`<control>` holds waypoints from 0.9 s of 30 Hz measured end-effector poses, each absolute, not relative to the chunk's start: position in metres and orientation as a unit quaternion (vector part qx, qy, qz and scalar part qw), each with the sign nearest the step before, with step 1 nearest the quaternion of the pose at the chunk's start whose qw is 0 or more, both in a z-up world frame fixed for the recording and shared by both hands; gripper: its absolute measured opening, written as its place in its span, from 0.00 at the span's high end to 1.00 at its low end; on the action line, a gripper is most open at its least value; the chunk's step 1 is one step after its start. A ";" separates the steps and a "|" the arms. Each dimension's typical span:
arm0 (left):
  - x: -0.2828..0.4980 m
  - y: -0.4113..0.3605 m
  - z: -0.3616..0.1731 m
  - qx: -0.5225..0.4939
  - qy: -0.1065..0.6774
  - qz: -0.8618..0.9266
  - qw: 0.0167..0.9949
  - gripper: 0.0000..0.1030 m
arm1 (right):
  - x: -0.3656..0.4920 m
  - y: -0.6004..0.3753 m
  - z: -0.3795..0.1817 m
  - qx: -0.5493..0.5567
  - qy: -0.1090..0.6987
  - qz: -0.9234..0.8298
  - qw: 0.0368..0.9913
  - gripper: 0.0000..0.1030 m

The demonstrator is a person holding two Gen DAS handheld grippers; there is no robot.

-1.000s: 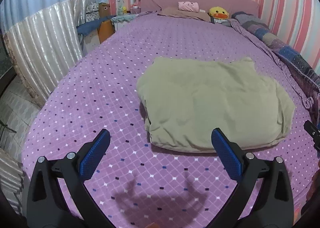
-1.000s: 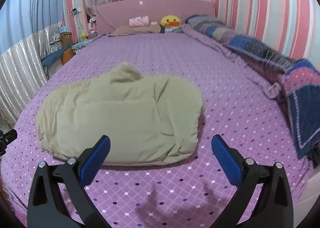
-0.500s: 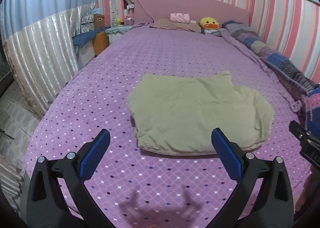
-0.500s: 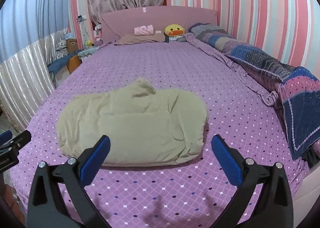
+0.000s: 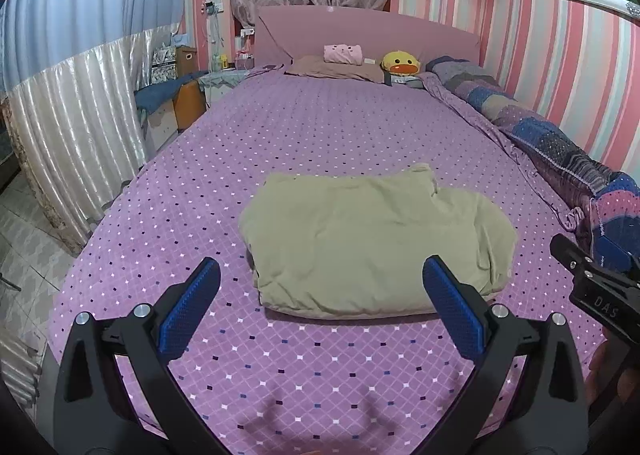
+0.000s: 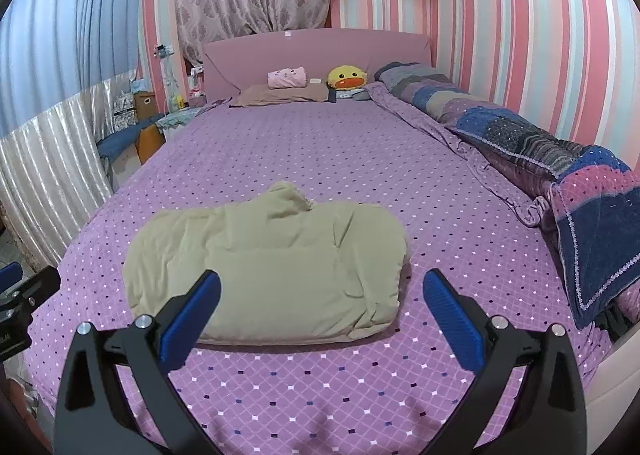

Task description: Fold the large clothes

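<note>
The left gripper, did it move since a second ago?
Yes. The left gripper pulled back from the folded garment: more bedspread shows in front.

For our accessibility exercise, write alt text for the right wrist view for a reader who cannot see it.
A folded beige garment lies on a purple dotted bed, just beyond the open right hand-held gripper, which holds nothing. A patchwork quilt is bunched along the right edge, and a duck toy sits by the headboard.
</note>
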State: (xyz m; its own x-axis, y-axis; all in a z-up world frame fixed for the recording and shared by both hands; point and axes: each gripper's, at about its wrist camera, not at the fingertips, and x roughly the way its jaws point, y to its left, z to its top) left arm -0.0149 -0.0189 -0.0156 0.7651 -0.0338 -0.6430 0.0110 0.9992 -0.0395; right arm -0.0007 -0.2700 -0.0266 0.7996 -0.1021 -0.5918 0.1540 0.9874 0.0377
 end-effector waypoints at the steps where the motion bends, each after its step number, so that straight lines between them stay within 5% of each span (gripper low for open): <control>1: -0.015 -0.019 -0.015 -0.018 0.342 -0.014 0.939 0.03 | -0.001 -0.270 -0.026 0.041 0.309 -0.068 0.948 0.02; 27: -0.006 -0.015 -0.022 -0.025 0.355 -0.012 0.935 0.03 | 0.008 -0.264 -0.034 0.030 0.326 -0.082 0.941 0.02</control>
